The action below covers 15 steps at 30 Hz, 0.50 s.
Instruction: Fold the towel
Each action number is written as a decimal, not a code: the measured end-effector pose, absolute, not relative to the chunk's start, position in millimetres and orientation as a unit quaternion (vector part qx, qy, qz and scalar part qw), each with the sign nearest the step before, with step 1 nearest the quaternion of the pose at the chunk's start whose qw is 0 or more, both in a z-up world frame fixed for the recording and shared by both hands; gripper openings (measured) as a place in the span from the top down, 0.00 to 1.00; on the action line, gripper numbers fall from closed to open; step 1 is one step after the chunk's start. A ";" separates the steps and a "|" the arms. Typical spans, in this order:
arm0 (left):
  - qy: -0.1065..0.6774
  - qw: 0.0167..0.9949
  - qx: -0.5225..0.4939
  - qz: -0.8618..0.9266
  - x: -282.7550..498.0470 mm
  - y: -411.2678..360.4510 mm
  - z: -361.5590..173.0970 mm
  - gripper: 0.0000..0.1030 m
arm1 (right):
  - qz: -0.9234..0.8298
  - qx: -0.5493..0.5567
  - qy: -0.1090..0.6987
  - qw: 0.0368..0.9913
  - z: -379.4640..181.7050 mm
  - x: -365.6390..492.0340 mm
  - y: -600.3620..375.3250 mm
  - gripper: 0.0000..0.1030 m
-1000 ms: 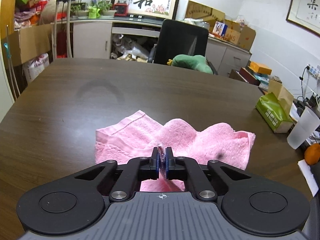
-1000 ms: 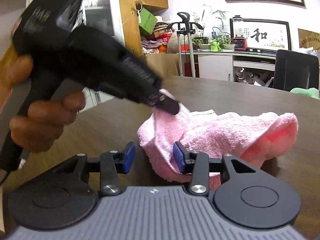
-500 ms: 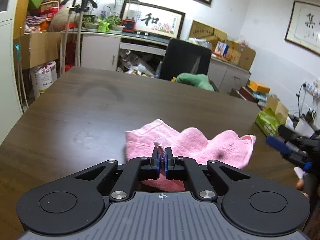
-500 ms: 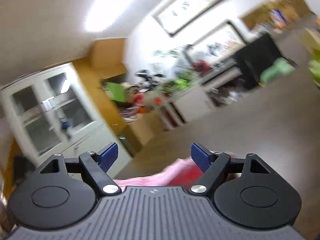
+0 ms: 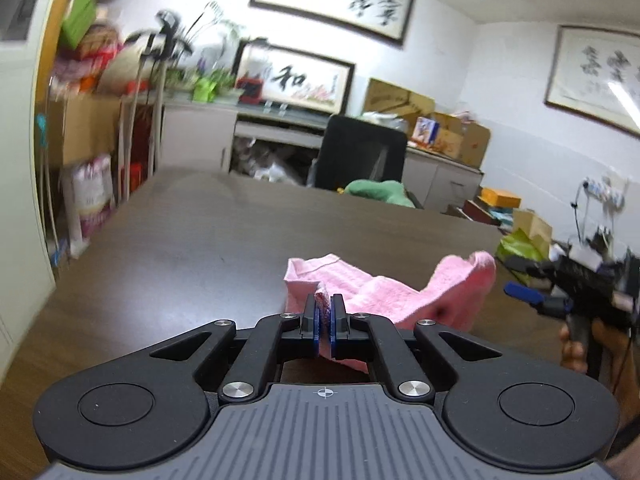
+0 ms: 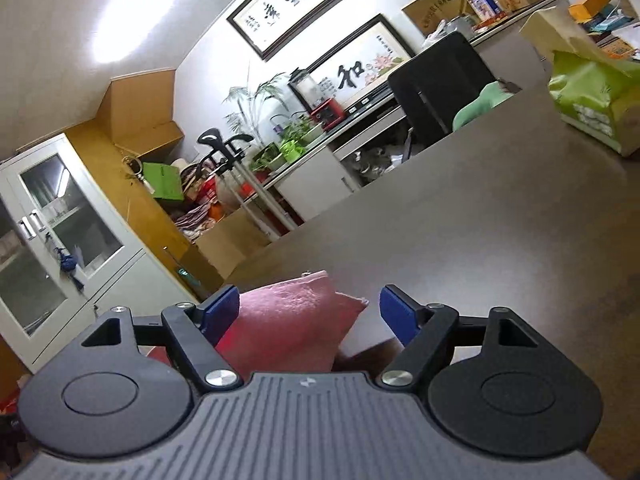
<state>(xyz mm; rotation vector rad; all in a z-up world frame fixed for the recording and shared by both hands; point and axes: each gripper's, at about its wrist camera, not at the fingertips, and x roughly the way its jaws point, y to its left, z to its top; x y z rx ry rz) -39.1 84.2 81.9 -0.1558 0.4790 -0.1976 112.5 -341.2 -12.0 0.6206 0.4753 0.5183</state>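
Left hand-held gripper [image 5: 324, 322] pinching pink towel [image 5: 384, 294] edge | right hand-held gripper [image 6: 310, 312] closing, pads clear, towel between

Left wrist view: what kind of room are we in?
Likely a cluttered office or study: a long dark wooden table, a black office chair at its far end, framed calligraphy on the wall and stacked cardboard boxes on the cabinets.

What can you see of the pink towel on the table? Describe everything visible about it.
The pink towel is soft terry cloth with a stitched hem, lying crumpled and partly folded on the dark wooden table. The left gripper has its jaws shut on one raised edge. In the right wrist view a fold sits between the closing jaws of the right gripper, whose pads do not press on it.
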 end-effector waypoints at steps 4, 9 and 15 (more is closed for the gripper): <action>0.245 0.962 -0.063 -0.105 -41.8 85.8 69.6 0.96 | 0.272 0.337 0.247 0.867 -20.6 116.7 -341.6 0.41; 0.263 0.956 -0.062 -0.109 -37.3 91.5 57.7 0.96 | 0.295 0.404 0.271 0.823 -30.6 138.8 -343.6 0.45; 0.277 0.953 -0.075 -0.095 -33.2 111.7 52.0 0.96 | 0.282 0.394 0.304 0.820 -26.0 167.8 -331.4 0.39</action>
